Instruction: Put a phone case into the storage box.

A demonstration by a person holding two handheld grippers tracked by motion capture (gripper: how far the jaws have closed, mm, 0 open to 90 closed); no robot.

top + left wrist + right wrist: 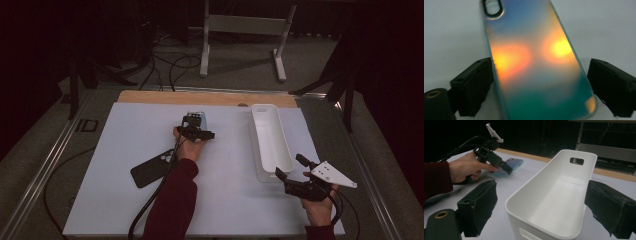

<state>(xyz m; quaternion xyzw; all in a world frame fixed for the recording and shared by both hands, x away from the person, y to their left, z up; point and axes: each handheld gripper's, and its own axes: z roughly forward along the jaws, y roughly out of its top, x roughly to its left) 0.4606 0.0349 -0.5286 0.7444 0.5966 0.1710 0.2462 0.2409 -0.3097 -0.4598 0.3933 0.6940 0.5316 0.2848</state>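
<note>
An iridescent phone case (pixel 534 65) lies flat on the white mat (pixel 110 150), camera cutout at its far end. My left gripper (pixel 540 85) points down over it with one jaw on each long side. The left jaw meets the case's edge; a thin gap shows at the right jaw, so the gripper is open around the case. The high view has this gripper (pixel 196 125) mid-table on the case (pixel 197 115). My right gripper (pixel 289 166) is open and holds nothing, just off the near right corner of the white bin (pixel 280 145). In the right gripper view the bin (pixel 564 155) lies ahead between the jaws.
A black phone-shaped slab (pixel 150 171) lies on the mat left of the left forearm, with the gripper's cable running over it. The bin is empty and stands lengthwise at the right. A wooden table edge (pixel 200 96) runs along the back.
</note>
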